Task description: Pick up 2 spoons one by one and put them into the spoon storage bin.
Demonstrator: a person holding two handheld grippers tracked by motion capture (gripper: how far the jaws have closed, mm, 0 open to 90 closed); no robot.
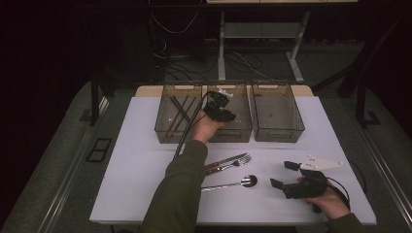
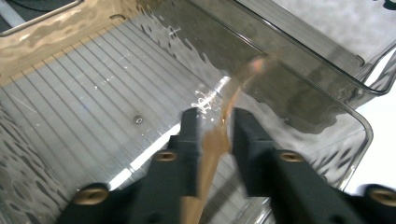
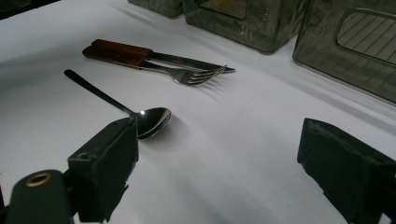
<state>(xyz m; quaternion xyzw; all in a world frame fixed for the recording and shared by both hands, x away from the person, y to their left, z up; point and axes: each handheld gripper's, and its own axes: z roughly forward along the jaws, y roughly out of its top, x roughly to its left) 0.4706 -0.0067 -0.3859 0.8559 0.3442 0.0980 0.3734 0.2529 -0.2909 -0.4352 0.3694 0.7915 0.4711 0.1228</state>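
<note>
Wooden-handled utensil [image 2: 212,144], blurred, sits clamped between my left gripper [image 1: 218,110] jaws over the middle bin [image 1: 241,127], long axis along the jaws. My right gripper [image 1: 291,175] waits with jaws apart, the spoon [image 3: 140,116] lying just left of it.
</note>
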